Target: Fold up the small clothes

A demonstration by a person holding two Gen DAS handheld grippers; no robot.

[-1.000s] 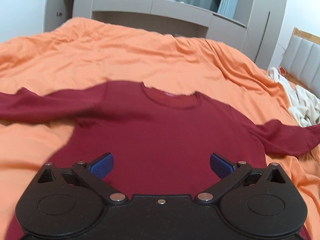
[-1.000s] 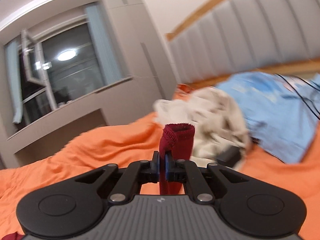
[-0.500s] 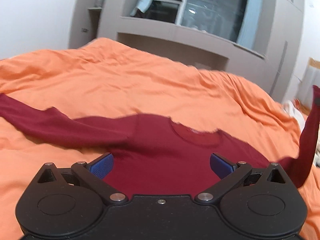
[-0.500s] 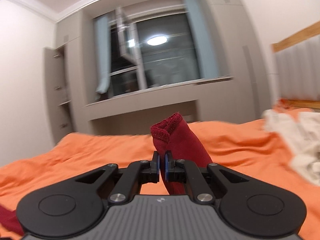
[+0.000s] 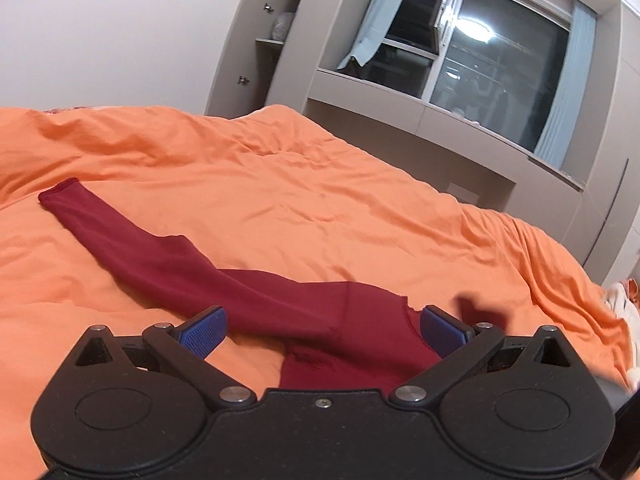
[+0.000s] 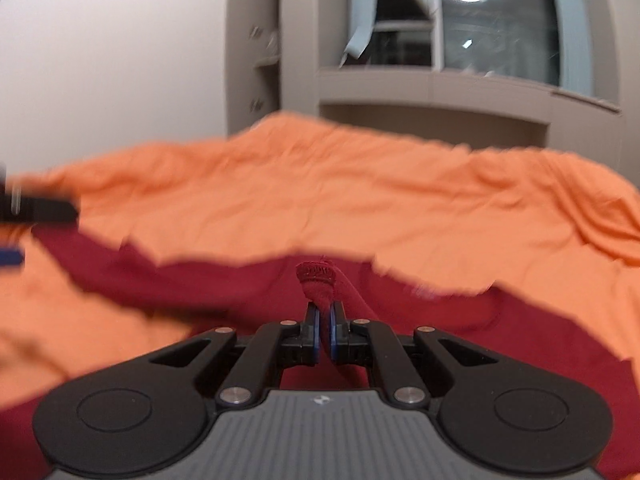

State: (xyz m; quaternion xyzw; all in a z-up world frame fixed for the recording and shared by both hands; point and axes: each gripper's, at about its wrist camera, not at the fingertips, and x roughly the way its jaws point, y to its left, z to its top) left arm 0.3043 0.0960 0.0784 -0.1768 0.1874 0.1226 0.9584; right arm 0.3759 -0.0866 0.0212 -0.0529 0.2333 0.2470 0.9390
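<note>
A dark red long-sleeved top lies on the orange bed cover. Its left sleeve stretches flat to the upper left, cuff at the far end. My left gripper is open and empty, its blue pads either side of the shoulder and armpit area, just above the cloth. My right gripper is shut on the cuff of the other sleeve and holds it over the top's body. The lower part of the top is hidden behind both grippers.
A grey built-in cabinet and window stand beyond the far edge of the bed. A pale garment lies at the right edge. The left gripper's tip shows at the left of the right wrist view.
My right gripper has swung left with the sleeve cuff, from beside the pale clothes to above the top's body. My left gripper has moved left toward the left shoulder and sleeve.
</note>
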